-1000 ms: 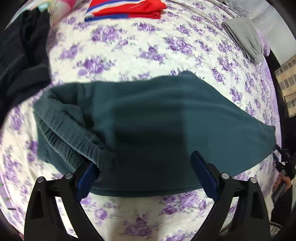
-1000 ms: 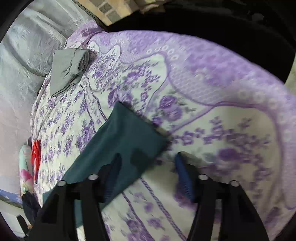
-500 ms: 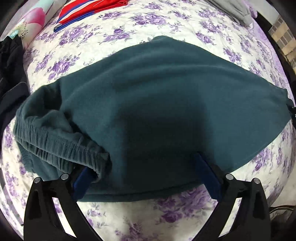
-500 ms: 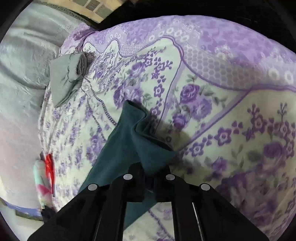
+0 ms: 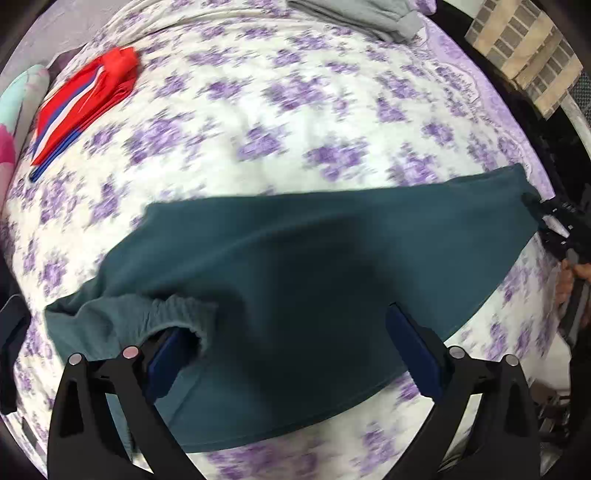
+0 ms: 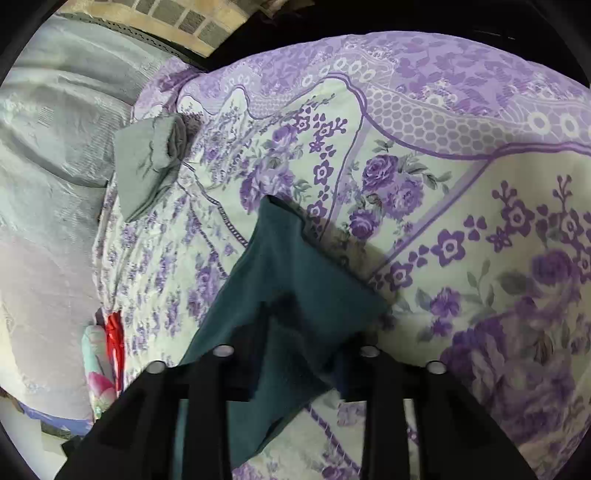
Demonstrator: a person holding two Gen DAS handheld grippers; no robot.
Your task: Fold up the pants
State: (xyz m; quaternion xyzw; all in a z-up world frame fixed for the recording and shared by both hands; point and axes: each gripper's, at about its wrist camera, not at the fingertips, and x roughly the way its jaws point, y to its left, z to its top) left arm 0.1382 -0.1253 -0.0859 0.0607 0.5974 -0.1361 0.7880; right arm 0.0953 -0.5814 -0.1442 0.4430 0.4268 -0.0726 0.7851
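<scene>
Dark teal pants [image 5: 295, 266] lie flat across the flowered bedsheet [image 5: 258, 122], their elastic waistband [image 5: 162, 310] at the lower left. My left gripper [image 5: 291, 350] hovers over the waist end, open wide, and its left pad [image 5: 162, 362] sits against the waistband. At the far right, my right gripper [image 5: 557, 225] is at the leg hem. In the right wrist view the leg end [image 6: 295, 280] lies between the fingers of my right gripper [image 6: 306, 350]. Its jaws are opening and its pads do not pinch the cloth.
A folded red garment with blue and white stripes [image 5: 85, 107] lies at the back left, with folded grey clothes [image 5: 369, 14] at the far end and a pink and teal pillow [image 5: 14, 110] at the left edge. The bed's edge runs close along the right, beside a hand [image 5: 572, 277].
The left gripper slid sideways and rolled, so the pants sit lower in its view. The right gripper closed on the leg end, and its jaws now stand apart with the cloth lying flatter.
</scene>
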